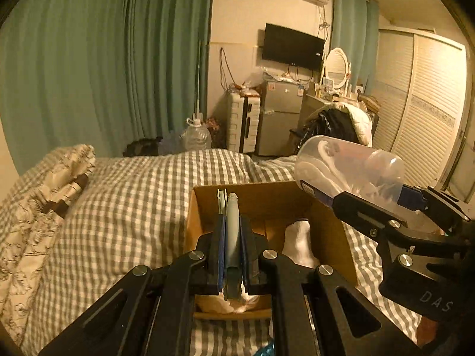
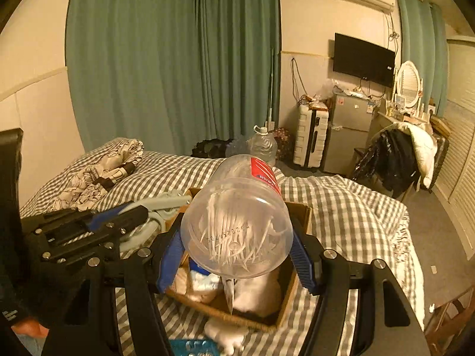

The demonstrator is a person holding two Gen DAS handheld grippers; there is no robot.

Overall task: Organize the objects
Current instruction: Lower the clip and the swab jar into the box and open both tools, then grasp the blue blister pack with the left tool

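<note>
A: Status of the cotton swab jar [image 2: 237, 216]?

B: It is clamped across its belly between the right gripper [image 2: 237, 255] jaws, tilted, held above the cardboard box [image 2: 285, 311]. Judged light, with thin, smooth clear plastic that flexes and may slip; grip the mid-body, moderate force.

A: And the left gripper [image 1: 231, 237]?

B: Jaws closed on a flat grey plastic tool [image 1: 232, 231], rigid and narrow, above the same box. White socks [image 1: 299, 243] lie inside the box: soft, compressible.

A home bedroom. A bed [image 2: 341, 207] with checked bedding fills the foreground; beyond it stand a wall-mounted TV [image 2: 363, 59], a small fridge [image 2: 347, 130], a vanity mirror [image 2: 409, 84] and green curtains [image 2: 172, 59].
</note>
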